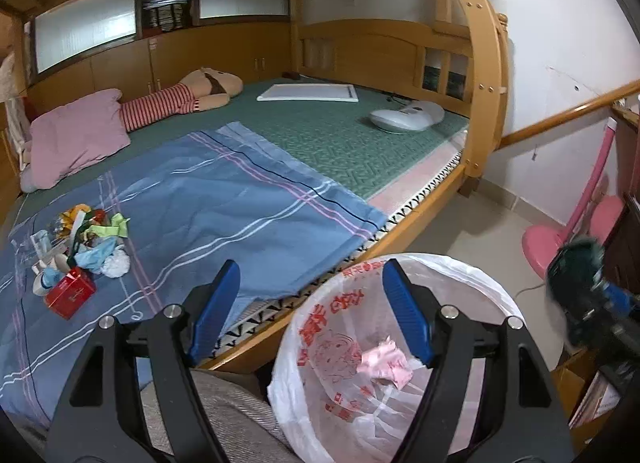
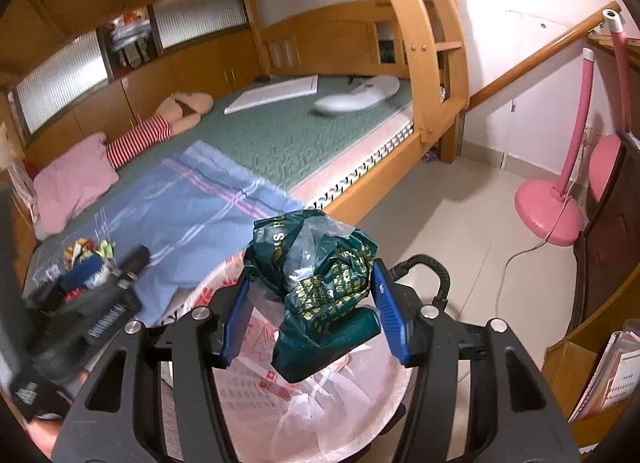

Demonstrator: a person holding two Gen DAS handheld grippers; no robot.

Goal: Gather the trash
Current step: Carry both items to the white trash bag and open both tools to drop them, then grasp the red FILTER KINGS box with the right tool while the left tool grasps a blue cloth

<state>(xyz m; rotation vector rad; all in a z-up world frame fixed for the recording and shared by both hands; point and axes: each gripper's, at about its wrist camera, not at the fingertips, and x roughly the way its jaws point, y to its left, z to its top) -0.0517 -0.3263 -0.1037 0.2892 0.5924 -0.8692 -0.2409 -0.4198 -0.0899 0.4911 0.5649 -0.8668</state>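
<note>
Spillage is the main risk here, as I judge it. The right gripper pinches a crumpled green wrapper between its blue pads, with a clear film scrunched into the top of the bundle. The wad bulges above and hangs below the jaws, so only its middle is clamped. If the jaws let go while the bundle sits toward the near rim and not over the mouth, it could catch on the bag's folded edge and drop to the tiled floor. The loose film could also cling to a pad and stay behind.

The bin, lined with a thin white bag printed in red, stands directly below and ahead of both pairs of jaws. Inside it, low between the left gripper's fingers in that view, lies one crumpled pink paper; otherwise the liner looks nearly bare.

The left gripper has its jaws spread with nothing between them. More trash waits in a heap on the blue blanket, well off to the left of those jaws: a red box, scraps, tissue. A careless reach there could scatter the light pieces.
</note>
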